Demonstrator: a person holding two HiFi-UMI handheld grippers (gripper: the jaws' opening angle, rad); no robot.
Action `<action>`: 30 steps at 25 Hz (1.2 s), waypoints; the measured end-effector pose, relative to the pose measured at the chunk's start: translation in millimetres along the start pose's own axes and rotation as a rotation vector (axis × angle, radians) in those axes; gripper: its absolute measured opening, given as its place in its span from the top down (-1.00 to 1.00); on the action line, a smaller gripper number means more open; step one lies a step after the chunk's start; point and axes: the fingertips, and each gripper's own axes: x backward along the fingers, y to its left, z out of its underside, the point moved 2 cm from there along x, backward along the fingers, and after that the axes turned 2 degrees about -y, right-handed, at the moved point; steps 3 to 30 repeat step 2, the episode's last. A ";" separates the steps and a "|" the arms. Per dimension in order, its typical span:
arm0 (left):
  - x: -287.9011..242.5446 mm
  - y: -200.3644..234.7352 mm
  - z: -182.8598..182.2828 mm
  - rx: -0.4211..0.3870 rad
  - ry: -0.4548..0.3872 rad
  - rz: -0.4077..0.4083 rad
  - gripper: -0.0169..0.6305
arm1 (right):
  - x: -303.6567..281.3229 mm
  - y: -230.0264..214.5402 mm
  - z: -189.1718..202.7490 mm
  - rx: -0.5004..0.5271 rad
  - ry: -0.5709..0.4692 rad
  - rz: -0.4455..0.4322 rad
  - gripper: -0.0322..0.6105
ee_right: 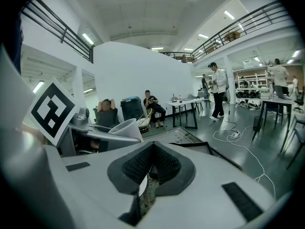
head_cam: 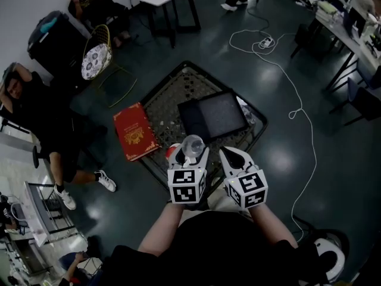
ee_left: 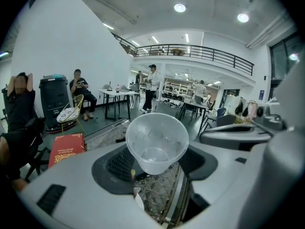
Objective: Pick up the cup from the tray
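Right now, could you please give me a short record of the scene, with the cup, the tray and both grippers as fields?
cup: clear plastic, empty, lifted off the tray
left gripper: jaws closed on the cup
right gripper: jaws together, nothing between them
tray: black, on the patterned table, beyond both grippers
red box: left of the tray in the head view
task state: cup in hand

Head view dim; gripper views bright, fisheye-warped; ceiling lamps glare.
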 end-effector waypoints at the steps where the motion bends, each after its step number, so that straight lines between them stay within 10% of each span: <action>1: -0.2 -0.1 -0.1 0.001 -0.001 0.000 0.07 | 0.2 -0.3 0.1 0.000 -0.001 0.000 0.87; 30: -0.5 -0.2 -0.2 0.001 -0.003 0.000 0.07 | 0.3 -0.6 0.2 0.000 -0.002 0.001 0.87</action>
